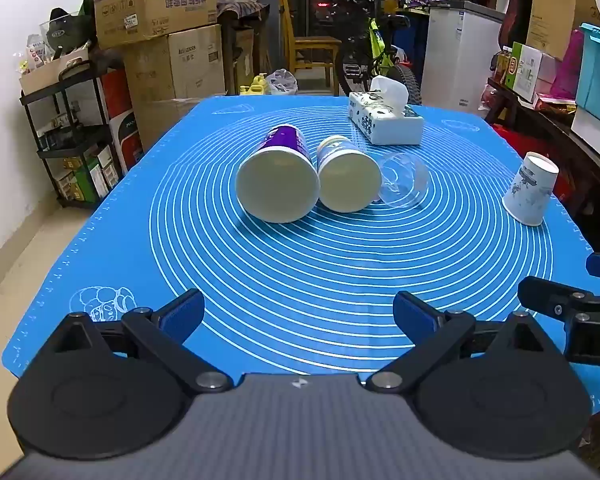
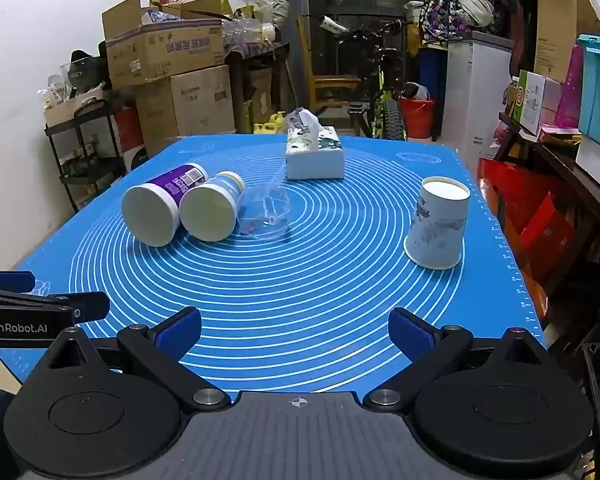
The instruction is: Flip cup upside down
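Observation:
A white paper cup with a blue print (image 2: pixel 436 226) stands upside down, base up, on the right side of the blue mat (image 2: pixel 300 300); it also shows in the left wrist view (image 1: pixel 530 190). A purple cup (image 1: pixel 278 178), a white-blue cup (image 1: pixel 348 178) and a clear plastic cup (image 1: pixel 404 180) lie on their sides together mid-mat, also in the right wrist view (image 2: pixel 156 212), (image 2: pixel 212 210), (image 2: pixel 268 212). My left gripper (image 1: pixel 298 316) is open and empty near the front edge. My right gripper (image 2: pixel 296 332) is open and empty, well short of the paper cup.
A tissue box (image 1: pixel 384 120) stands at the back of the mat (image 2: pixel 314 156). Cardboard boxes (image 1: pixel 156 4) and a black shelf (image 1: pixel 72 140) stand left of the table; a bicycle (image 1: pixel 372 48), a white cabinet (image 1: pixel 460 56) and shelves with boxes lie behind and right.

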### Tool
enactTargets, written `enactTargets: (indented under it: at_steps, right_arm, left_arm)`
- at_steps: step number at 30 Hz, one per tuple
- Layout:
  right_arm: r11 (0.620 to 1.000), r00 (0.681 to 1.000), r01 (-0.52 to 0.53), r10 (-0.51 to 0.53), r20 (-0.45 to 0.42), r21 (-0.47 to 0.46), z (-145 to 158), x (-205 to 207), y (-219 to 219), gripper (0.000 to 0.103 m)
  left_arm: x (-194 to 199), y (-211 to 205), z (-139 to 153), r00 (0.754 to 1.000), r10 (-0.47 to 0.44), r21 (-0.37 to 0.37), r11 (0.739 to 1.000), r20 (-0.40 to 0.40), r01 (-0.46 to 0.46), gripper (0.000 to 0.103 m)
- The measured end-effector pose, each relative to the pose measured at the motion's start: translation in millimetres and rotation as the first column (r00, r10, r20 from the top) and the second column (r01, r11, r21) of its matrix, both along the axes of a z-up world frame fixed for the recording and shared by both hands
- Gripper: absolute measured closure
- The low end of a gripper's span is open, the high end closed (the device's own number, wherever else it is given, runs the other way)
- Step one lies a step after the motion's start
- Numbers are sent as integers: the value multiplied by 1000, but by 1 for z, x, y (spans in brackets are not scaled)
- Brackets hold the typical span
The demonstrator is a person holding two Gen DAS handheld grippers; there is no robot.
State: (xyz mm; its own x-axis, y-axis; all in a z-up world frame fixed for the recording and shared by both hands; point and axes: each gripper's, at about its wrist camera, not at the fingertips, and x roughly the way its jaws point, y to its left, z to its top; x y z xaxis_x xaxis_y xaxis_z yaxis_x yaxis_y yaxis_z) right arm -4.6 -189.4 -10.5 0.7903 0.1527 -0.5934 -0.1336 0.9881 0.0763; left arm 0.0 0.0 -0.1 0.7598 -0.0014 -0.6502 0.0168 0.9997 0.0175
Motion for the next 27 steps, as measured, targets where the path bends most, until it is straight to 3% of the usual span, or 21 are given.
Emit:
enactTargets:
  at_steps: [27]
  right_arm:
    - [1000,1000,0,0,-6,-4,3,-1,1,3]
  left_arm:
    - [1,-1,-6,1000,-1,14,1000,-19,1,3]
